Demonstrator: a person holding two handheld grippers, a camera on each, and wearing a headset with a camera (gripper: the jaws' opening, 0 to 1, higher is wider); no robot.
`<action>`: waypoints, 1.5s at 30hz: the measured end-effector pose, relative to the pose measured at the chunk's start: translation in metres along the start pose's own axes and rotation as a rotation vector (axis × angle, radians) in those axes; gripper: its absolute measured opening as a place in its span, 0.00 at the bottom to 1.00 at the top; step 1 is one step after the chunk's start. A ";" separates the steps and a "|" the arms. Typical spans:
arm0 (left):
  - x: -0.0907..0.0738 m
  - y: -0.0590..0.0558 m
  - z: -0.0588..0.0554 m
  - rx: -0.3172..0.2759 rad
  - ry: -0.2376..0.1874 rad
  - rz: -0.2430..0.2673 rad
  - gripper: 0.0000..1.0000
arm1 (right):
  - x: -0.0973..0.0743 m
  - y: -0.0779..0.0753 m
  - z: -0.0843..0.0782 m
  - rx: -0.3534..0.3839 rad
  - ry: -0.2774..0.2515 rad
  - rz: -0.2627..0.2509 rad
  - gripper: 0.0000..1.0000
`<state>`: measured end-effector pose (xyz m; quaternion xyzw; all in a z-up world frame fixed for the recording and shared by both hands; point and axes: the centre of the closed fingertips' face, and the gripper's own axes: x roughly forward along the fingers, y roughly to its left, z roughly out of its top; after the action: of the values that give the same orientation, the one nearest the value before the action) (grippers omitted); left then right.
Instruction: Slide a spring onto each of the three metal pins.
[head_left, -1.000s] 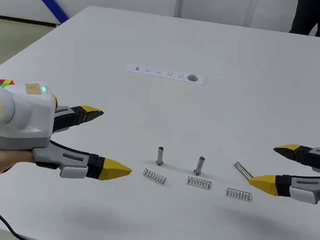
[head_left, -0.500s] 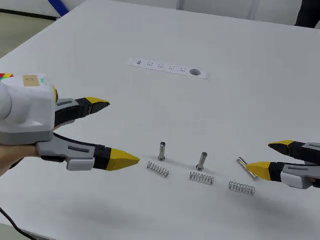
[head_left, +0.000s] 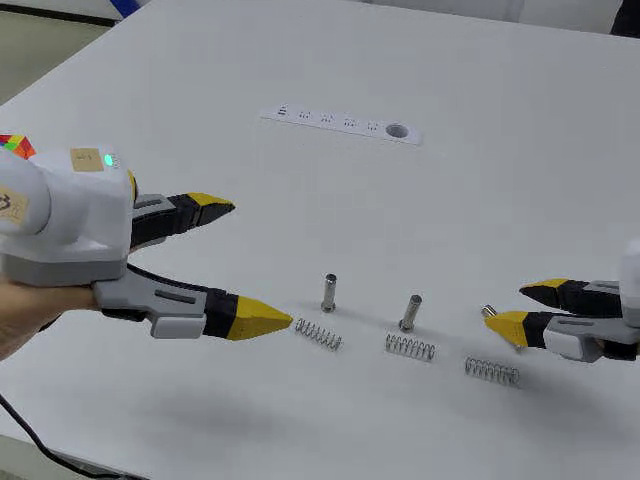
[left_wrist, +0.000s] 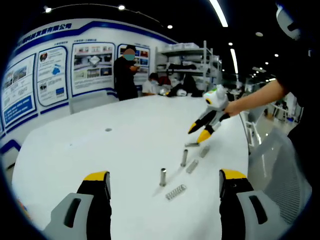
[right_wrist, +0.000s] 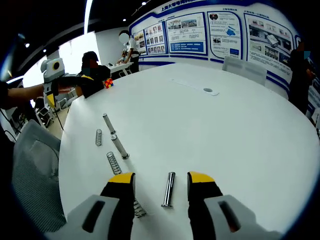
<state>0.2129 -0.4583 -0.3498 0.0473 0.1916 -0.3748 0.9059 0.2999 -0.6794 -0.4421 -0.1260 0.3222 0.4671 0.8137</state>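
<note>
Left claw (head_left: 259, 265): released wide, just left of the row of springs (head_left: 410, 348). Right claw (right_wrist: 161, 176): released, jaws straddling the lying pin (right_wrist: 168, 189) without touching it. Left pin (head_left: 329, 292) and middle pin (head_left: 410, 312) stand upright behind the springs near the counter's (head_left: 450, 200) front edge, open counter beyond.

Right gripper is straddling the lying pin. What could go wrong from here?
The lying pin sits loose between the right gripper's open jaws; being round, it may roll or squirt out as they close.
The nearest spring lies right by one jaw and could get nudged away.
The nearest upright pin stands free and could tip if bumped.
</note>
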 end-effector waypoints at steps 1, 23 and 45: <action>0.000 0.001 -0.001 -0.003 -0.001 0.003 0.91 | 0.002 0.000 -0.002 0.002 0.003 0.003 0.43; -0.005 -0.003 -0.021 -0.034 0.034 0.011 0.81 | 0.029 -0.013 -0.018 0.049 0.086 -0.042 0.23; -0.012 -0.011 -0.026 -0.028 0.053 0.012 0.78 | 0.035 -0.016 -0.022 0.012 0.131 -0.120 0.09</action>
<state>0.1896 -0.4520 -0.3690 0.0456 0.2203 -0.3654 0.9032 0.3166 -0.6755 -0.4827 -0.1705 0.3694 0.4063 0.8181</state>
